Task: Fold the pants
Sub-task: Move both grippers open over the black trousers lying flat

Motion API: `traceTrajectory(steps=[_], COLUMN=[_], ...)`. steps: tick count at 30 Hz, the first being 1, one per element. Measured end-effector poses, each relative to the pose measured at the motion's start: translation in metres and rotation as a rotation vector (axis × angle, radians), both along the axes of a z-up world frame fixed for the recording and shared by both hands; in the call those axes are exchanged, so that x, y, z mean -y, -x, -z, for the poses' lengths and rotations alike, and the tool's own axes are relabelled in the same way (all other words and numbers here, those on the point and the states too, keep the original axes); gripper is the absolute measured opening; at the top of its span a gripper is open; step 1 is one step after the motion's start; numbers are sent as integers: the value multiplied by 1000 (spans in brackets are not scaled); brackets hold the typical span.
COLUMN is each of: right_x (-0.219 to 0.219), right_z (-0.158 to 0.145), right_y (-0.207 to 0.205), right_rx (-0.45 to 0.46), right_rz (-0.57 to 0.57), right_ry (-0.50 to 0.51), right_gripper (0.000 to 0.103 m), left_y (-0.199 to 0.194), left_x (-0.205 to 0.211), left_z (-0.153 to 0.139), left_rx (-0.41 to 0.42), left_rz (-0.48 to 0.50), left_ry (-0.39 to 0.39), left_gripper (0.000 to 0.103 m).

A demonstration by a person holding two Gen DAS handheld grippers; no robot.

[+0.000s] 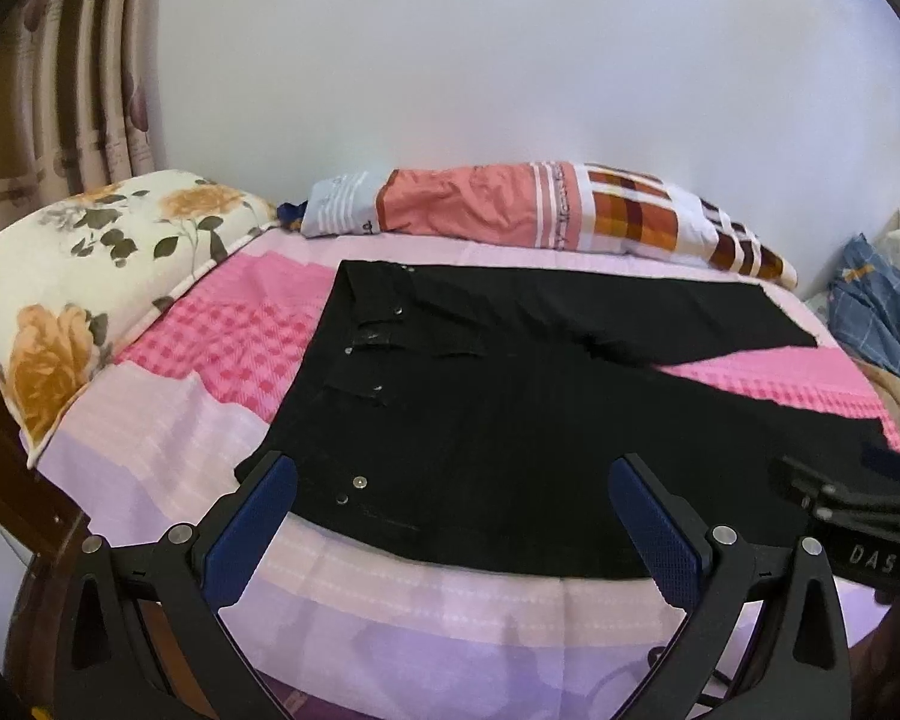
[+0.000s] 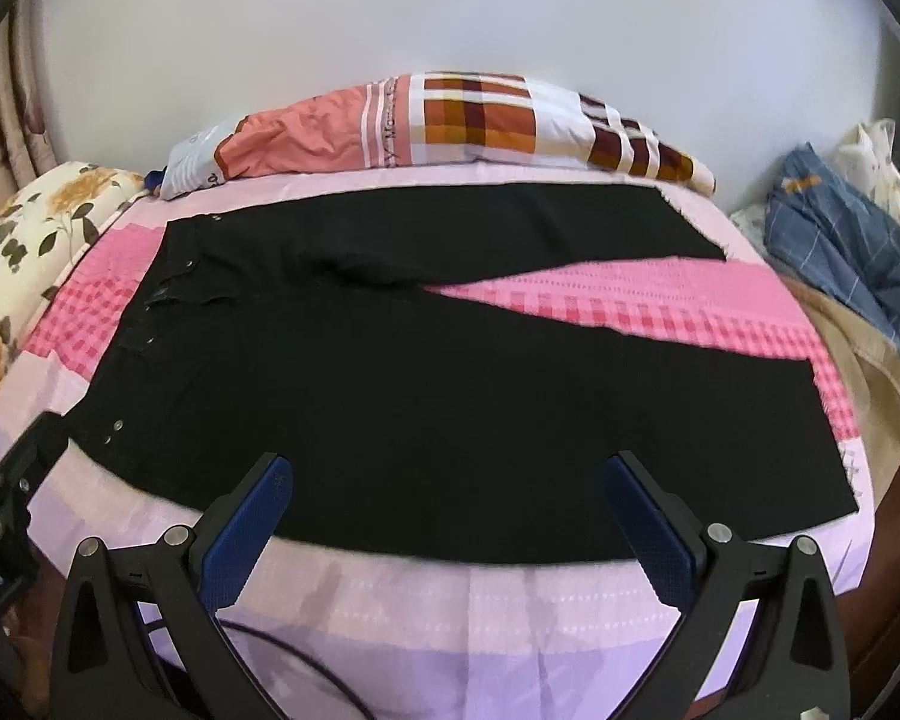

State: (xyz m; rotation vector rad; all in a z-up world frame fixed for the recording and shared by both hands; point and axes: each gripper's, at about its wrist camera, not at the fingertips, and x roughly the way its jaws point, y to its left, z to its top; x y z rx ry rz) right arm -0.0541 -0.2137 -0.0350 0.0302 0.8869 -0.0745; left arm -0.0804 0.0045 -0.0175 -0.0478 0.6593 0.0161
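Black pants [image 1: 480, 420] lie spread flat on the pink bed sheet [image 1: 168, 468], waistband to the left, both legs running right and splayed apart. In the right wrist view the pants [image 2: 390, 396] fill the middle of the bed. My left gripper [image 1: 453, 471] is open and empty, hovering over the near edge of the pants by the waistband. My right gripper [image 2: 450, 471] is open and empty above the near leg's edge. The right gripper also shows in the left wrist view [image 1: 840, 492], and the left gripper shows at the left edge of the right wrist view [image 2: 6, 480].
A floral pillow [image 1: 90, 288] lies at the left end of the bed. A rolled checked blanket [image 1: 540, 210] lies along the white wall. Blue checked cloth [image 2: 840, 240] is heaped at the right. Curtains [image 1: 72, 90] hang at the left. A wooden bed frame [image 1: 6, 468] edges the bed.
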Motion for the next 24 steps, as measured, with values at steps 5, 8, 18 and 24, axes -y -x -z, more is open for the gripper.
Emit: traceTrajectory(steps=[5,8,18,24], right_x=[-5,-8,-18,-15], right_z=[-2,-1,7,0], right_y=[9,15,7,-10], right_rx=[-14,-31,-112,-108], right_rz=[-17,-73,-163,-122], right_ry=[-5,-65,-139,-46], right_gripper=[102,103,103,103], left_y=[0,-2,-5,-14], left_x=[-1,-1,-5,-4], left_z=[1,1,3,11], left_rx=[-10,-22,-55,-109], left_rz=[-10,-24,-44,-24], left_ry=[-3,-15,-3,-16], left_gripper=[103,103,103,103])
